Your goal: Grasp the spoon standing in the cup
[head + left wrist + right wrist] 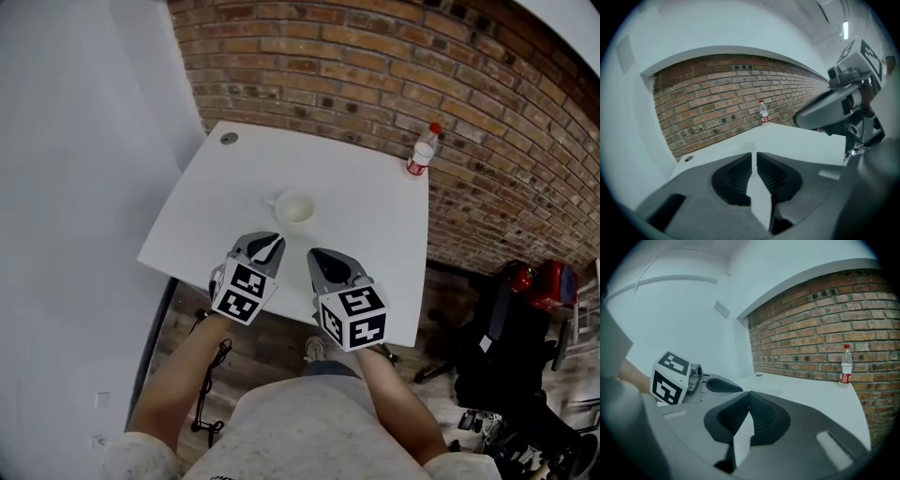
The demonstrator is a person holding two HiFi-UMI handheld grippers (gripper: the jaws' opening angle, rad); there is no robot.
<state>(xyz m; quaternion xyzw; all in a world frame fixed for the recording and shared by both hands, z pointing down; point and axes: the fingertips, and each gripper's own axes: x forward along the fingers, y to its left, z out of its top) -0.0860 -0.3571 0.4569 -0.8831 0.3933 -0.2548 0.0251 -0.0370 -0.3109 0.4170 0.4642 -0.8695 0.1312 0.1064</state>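
Observation:
A white cup (294,208) with its handle to the left stands near the middle of the white table (370,211). From the head view I cannot make out a spoon in it. My left gripper (265,237) hovers just short of the cup on the near left, its jaws drawn together to a thin slit with nothing between them (754,153). My right gripper (318,252) hangs beside it on the near right, also shut and empty (749,393). In both gripper views the cup is hidden behind the jaws.
A clear plastic bottle (422,150) with a red cap and label stands at the table's far right corner by the brick wall (375,66). A small round grommet (229,138) sits at the far left corner. Dark chairs and gear (525,319) crowd the floor right of the table.

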